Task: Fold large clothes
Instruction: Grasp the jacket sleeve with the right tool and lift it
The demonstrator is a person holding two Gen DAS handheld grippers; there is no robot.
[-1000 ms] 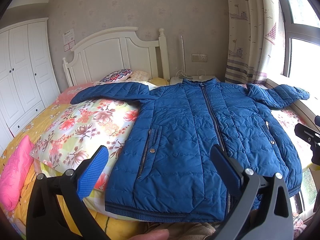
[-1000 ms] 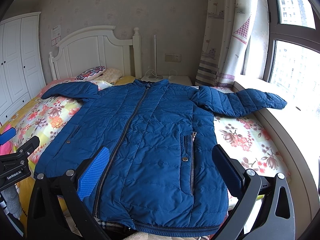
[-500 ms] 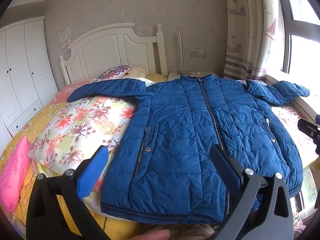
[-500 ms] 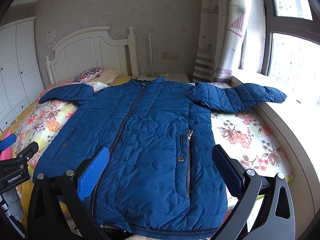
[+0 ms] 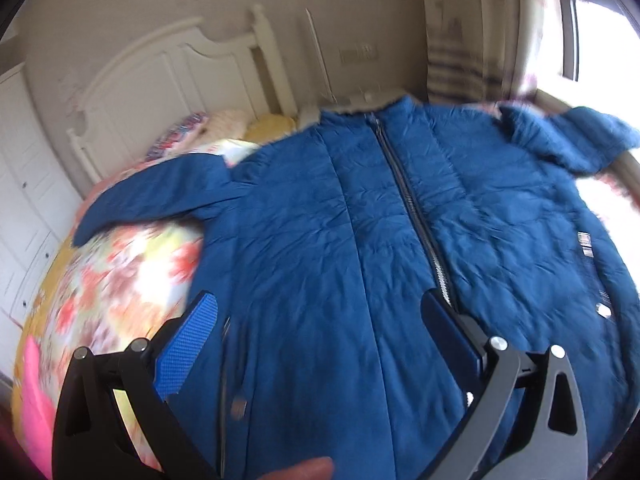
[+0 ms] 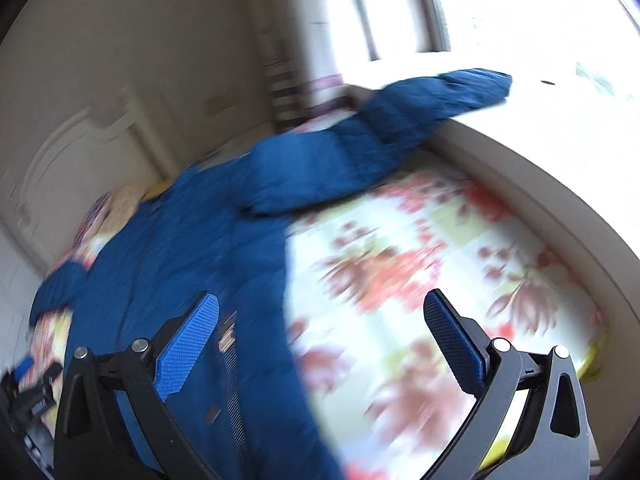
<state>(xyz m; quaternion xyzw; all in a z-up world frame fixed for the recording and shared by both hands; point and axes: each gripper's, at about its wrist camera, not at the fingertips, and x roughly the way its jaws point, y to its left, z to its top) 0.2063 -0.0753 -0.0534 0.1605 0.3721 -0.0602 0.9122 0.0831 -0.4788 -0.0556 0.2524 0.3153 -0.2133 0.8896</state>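
Observation:
A large blue quilted jacket (image 5: 360, 240) lies flat and zipped on the bed, both sleeves spread out. My left gripper (image 5: 320, 312) hovers open over its lower front, left of the zipper (image 5: 416, 216), with nothing between the fingers. In the blurred right wrist view the jacket (image 6: 192, 264) fills the left side, and its right sleeve (image 6: 400, 120) reaches up onto the window ledge. My right gripper (image 6: 320, 312) stands open over the jacket's right edge and the floral sheet (image 6: 420, 272), holding nothing.
A white headboard (image 5: 160, 92) and pillows (image 5: 224, 124) stand at the far end. A pink cushion (image 5: 36, 408) lies at the bed's left. The window ledge (image 6: 540, 184) runs along the right side. The left gripper's body (image 6: 32, 396) shows at lower left. A fingertip (image 5: 304, 470) sits at the bottom edge.
Both grippers have moved forward and lower over the jacket. The right one has swung toward the right, now facing the right sleeve and the sheet. Both views are motion-blurred.

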